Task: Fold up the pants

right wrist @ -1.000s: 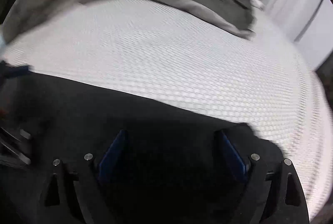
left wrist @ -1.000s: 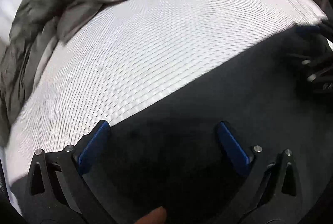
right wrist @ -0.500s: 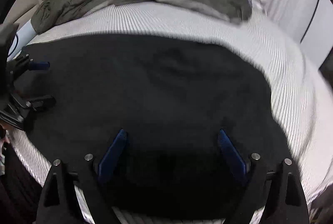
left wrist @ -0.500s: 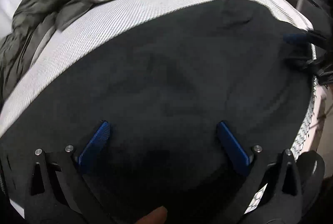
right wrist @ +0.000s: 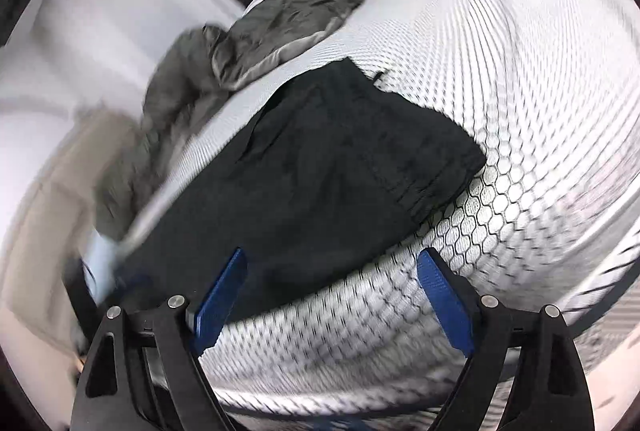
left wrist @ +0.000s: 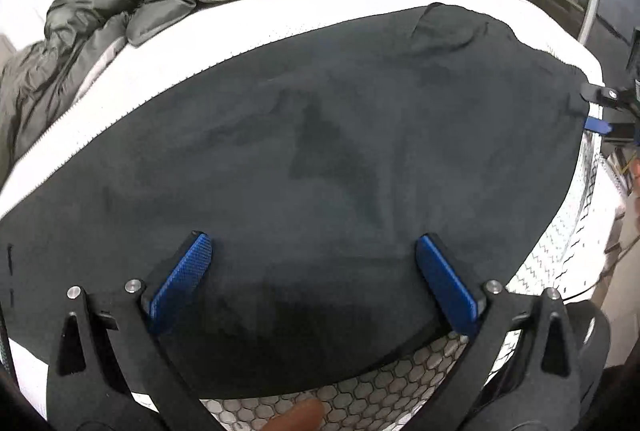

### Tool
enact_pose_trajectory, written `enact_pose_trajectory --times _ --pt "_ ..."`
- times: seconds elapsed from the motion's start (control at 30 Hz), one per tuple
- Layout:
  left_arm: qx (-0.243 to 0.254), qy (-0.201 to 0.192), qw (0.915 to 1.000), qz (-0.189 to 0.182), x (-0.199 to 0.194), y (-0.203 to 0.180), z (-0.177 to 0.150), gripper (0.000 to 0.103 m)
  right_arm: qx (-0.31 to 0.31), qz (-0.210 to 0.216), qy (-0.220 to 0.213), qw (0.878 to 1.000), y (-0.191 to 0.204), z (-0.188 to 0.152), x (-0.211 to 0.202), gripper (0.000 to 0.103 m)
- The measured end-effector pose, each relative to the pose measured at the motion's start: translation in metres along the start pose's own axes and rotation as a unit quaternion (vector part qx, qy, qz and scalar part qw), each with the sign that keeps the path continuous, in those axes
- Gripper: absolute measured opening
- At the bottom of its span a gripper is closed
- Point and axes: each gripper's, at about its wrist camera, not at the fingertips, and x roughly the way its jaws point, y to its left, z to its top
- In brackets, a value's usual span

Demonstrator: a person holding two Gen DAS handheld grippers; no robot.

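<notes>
Two grippers, both spread wide and holding nothing, so you are between grasps; the black pants (left wrist: pixel 320 167) lie laid out on the bed's white mattress (left wrist: pixel 168 63) with its hexagon-patterned knit cover, and I judge the fold is no more than begun, since the garment shows as one broad, mostly flat slab and no compact bundle is visible. Going left to right in the left wrist view: a rumpled olive-grey duvet (left wrist: pixel 100 15) with a paler lining is heaped at the far left, well apart from the pants; your left gripper (left wrist: pixel 316 283) hovers over the near edge of the cloth, its blue ribbed pads (left wrist: pixel 182 279) wide apart; at the far right edge your right gripper (left wrist: pixel 600 111) peeks in beside the pants' end. The fabric looks matt, soft and fairly thick, with shallow creases across the middle and a small raised hump at the far corner. In the blurred right wrist view your right gripper (right wrist: pixel 332 295) is released too, one pad over the pants (right wrist: pixel 320 167), the other over bare mattress (right wrist: pixel 520 111); what looks like a gathered waistband edge shows on the right. Left to do, as I judge it: smooth, fold, and fold again.
</notes>
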Motion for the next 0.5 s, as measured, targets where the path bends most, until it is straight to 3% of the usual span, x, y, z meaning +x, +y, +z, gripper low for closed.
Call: enact_pose_trajectory --times 0.1,0.17,0.2,0.27,0.4,0.5 --pt "-0.009 0.000 0.9999 -0.010 0.006 0.006 -0.001 0.102 0.042 0.047 -0.048 0.997 -0.010 0.023 0.008 0.078" --pt "-0.013 -0.002 0.9998 -0.012 0.016 0.010 0.005 0.102 0.071 0.052 -0.056 0.995 -0.016 0.041 0.019 0.059" --pt "-0.017 -0.004 0.9998 -0.013 0.021 0.012 0.008 0.102 0.072 0.031 -0.049 0.996 -0.015 0.049 0.025 0.034" --pt "-0.025 -0.006 0.9995 -0.019 0.027 0.009 0.012 0.102 0.060 0.017 -0.039 0.997 -0.012 0.059 0.030 0.022" --pt "-0.040 -0.002 0.9984 -0.040 0.036 0.000 0.024 0.102 0.033 -0.018 -0.069 0.997 -0.016 0.071 -0.005 0.018" --pt "-0.037 -0.007 0.9985 -0.039 0.030 0.001 0.021 0.102 0.033 -0.060 -0.080 0.994 -0.016 0.091 -0.003 0.018"
